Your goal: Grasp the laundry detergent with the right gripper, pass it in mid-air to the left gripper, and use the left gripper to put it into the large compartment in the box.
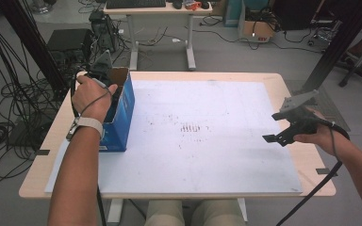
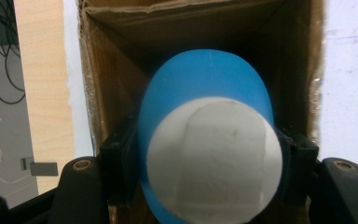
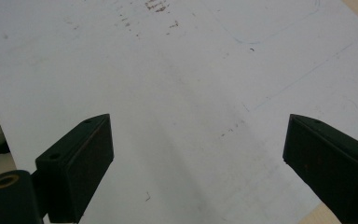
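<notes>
Even, soft room light falls from overhead, leaving the white board (image 1: pixel 202 136) bright with only faint shadows. Beyond the left gripper (image 2: pixel 205 163), the box (image 2: pixel 289 51) interior is dim, and the blue cup (image 2: pixel 205 84) between the jaws looks soft and blurred. The high view is slightly hazy.

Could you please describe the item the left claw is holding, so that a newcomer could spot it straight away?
Start at the white board covering the table, then find the open blue cardboard box at its left edge. Inside that box, the left claw grips a blue cup by its sides; its flat white base faces the camera, unlike the brown cardboard around it.
</notes>
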Demonstrator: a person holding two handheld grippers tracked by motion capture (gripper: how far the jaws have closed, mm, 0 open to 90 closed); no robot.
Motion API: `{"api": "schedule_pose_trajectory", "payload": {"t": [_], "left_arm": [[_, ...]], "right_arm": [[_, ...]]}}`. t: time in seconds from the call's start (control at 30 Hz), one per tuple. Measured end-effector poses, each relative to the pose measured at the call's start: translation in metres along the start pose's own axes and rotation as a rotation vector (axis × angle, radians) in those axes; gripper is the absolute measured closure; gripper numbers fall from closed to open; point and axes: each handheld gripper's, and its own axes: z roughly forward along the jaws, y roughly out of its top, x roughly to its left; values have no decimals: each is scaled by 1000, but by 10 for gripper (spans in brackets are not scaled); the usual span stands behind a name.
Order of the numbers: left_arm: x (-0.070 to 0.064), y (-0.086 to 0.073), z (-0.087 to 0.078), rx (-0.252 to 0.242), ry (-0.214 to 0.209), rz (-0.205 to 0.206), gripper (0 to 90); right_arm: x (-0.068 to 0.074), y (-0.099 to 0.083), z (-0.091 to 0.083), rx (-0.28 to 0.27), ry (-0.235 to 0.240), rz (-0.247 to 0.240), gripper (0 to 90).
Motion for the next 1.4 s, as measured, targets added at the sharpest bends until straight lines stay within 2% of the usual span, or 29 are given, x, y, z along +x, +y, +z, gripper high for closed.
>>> {"api": "schedule_pose_trajectory", "payload": {"t": [0.07,0.27,0.33,0.43,0.47,0.63,1.4], "left_arm": [[0,-1,3,5,-3,-11,375],[2,-1,4,5,-10,3,375],[0,-1,4,9,-7,-7,375],[1,-1,5,7,-3,7,374],[1,-1,5,4,-6,-6,375],[2,-1,5,7,-9,-14,375],[2,-3,4,7,0,-13,374]], "right_arm": [[0,-1,0,1,-1,2,85],[-1,-2,-1,2,-3,6,85],[0,-1,-1,2,-2,14,85],[1,-1,-1,-3,-1,3,85],[1,-1,-1,-2,-1,3,85],[0,0,-2,-3,-2,2,85],[2,1,-1,-4,0,-3,85]]}}
